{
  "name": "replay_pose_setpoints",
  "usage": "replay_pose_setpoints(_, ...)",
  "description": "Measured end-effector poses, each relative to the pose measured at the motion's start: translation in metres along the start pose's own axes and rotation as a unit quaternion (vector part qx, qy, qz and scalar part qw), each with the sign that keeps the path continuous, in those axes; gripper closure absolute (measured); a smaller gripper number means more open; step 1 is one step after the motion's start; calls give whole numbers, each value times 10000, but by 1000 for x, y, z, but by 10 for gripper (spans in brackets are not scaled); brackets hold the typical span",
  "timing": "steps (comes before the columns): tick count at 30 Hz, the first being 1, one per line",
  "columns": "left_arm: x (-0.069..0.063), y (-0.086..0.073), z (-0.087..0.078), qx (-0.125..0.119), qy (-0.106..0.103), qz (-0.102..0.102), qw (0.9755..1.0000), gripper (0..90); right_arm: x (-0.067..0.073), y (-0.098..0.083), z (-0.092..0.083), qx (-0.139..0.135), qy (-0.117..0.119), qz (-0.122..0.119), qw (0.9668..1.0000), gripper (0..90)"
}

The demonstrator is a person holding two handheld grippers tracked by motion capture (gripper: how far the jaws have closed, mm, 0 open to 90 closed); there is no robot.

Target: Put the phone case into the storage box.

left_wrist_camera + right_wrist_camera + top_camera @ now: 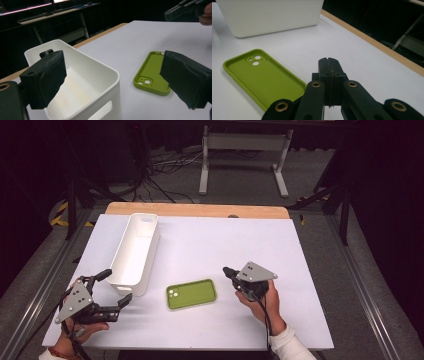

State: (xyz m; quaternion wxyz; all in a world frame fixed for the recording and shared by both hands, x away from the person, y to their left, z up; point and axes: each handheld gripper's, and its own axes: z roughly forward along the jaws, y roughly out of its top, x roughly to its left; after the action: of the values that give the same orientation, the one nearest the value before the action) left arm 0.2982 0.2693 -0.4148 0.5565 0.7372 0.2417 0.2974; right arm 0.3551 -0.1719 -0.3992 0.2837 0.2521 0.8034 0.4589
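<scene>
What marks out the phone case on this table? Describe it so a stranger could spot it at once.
Start at the white table and find the long white bin near its left edge. Just right of the bin's near end, between the two grippers, the phone case lies flat with its hollow side up. It is lime green with camera holes at one corner, the table's one coloured thing.

Right gripper (328, 61) closed, empty; green phone case (264, 77) just left, white bin (269, 15) beyond.
</scene>
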Motion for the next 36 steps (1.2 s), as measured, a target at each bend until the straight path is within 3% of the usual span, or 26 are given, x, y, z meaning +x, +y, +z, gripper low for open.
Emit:
replay_pose_setpoints(7, 0, -1, 1, 15, -7, 3, 10000, 75, 3, 7, 53, 576, 377, 65, 9976, 900)
replay_pose_setpoints(15, 0, -2, 3, 70, -58, 49, 9999, 76, 10, 1, 83, 1041, 474, 121, 9934, 900)
replay_pose_setpoints(26, 0, -2, 4, 115, -80, 20, 9999, 78, 17, -9, 100, 1353, 588, 127, 9890, 900)
replay_pose_setpoints(36, 1, -4, 5, 128, -108, -7, 9999, 80, 15, -11, 102, 1381, 549, 141, 9888, 900)
